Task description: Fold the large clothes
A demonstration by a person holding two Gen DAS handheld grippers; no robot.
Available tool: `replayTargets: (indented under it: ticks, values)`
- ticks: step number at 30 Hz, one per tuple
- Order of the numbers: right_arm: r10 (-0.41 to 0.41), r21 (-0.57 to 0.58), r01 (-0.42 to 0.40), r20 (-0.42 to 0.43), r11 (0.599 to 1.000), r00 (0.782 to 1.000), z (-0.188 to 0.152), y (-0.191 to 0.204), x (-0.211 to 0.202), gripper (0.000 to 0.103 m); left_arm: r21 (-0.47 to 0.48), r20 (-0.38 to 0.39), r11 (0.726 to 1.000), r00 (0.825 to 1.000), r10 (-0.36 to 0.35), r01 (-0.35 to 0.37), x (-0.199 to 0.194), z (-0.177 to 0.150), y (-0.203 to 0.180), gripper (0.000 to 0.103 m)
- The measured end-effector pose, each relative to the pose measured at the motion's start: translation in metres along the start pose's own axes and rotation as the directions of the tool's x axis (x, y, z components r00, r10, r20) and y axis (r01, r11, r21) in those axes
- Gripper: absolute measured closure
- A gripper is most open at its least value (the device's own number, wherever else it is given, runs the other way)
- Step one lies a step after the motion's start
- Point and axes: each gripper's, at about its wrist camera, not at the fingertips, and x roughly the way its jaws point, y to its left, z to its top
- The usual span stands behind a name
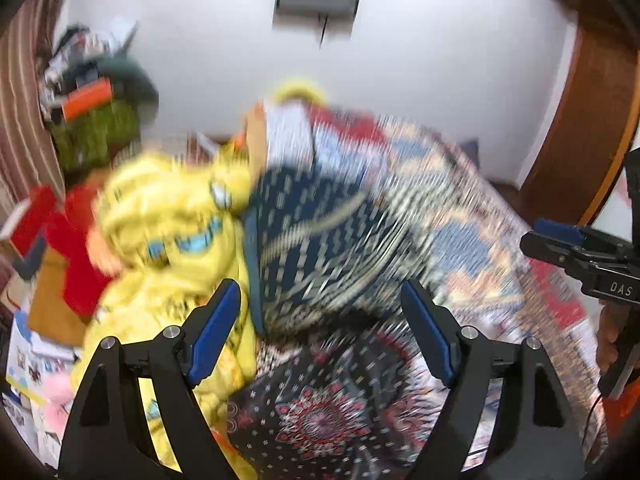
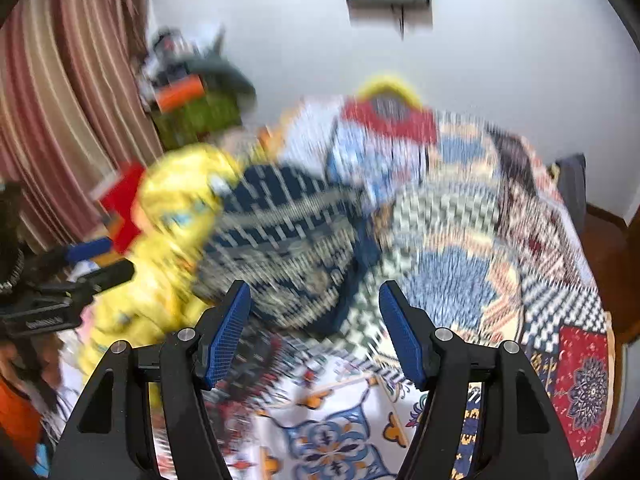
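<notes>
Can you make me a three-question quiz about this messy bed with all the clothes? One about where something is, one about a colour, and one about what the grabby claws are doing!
1. Where does the yellow garment lie, seen from the left wrist camera?
A. left of the navy patterned garment
B. right of it
C. hanging on the wall

2. What colour are the pads on the gripper fingers?
A. green
B. blue
C. white

3. What is the left gripper doing?
A. shut on the yellow garment
B. shut on the bedspread
C. open, holding nothing

Answers: 1 A, the yellow heap sits at the navy one's left edge. 2 B, all pads show blue. 3 C, its fingers stand wide apart with only cloth beyond them; the right gripper is open too.
</notes>
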Motion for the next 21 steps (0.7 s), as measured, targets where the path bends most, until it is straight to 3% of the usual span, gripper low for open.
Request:
replayTargets:
  ticks: [3, 6, 12, 15, 18, 21]
  values:
    - [0.014, -0.014, -0.012, 0.122, 1.000, 0.992, 0.009, 0.018, -0.048, 0.040, 0.033, 0.125, 0.999, 0.992, -0.016, 0.011, -0.051, 0.016, -0.020, 0.021]
    - [0.042, -0.038, -0.034, 0.239, 0.999, 0.970, 0.012, 0.039, -0.093, 0.040, 0.064, 0.247, 0.998, 0.968, -0.044, 0.029, -0.102, 0.023, -0.039, 0.021]
    - [0.033, -0.066, -0.003, 0.447, 0.998, 0.894, -0.006, 0.076, -0.156, 0.040, 0.088, 0.464, 0.996, 0.885, -0.037, -0.005, -0.183, 0.014, -0.071, 0.021]
    - [0.000, -0.056, 0.032, 0.494, 0.998, 0.870, -0.017, 0.087, -0.166, 0.040, 0.083, 0.519, 0.996, 0.855, -0.008, -0.041, -0.204, 0.002, -0.082, 0.021]
    - [-0.024, -0.054, 0.060, 0.506, 0.997, 0.862, -0.021, 0.092, -0.166, 0.040, 0.063, 0.563, 0.993, 0.825, 0.048, -0.100, -0.216, -0.012, -0.089, 0.021]
    - [-0.065, -0.056, 0.109, 0.514, 0.992, 0.855, -0.023, 0.095, -0.162, 0.039, 0.050, 0.575, 0.993, 0.816, 0.058, -0.105, -0.221, -0.019, -0.090, 0.020]
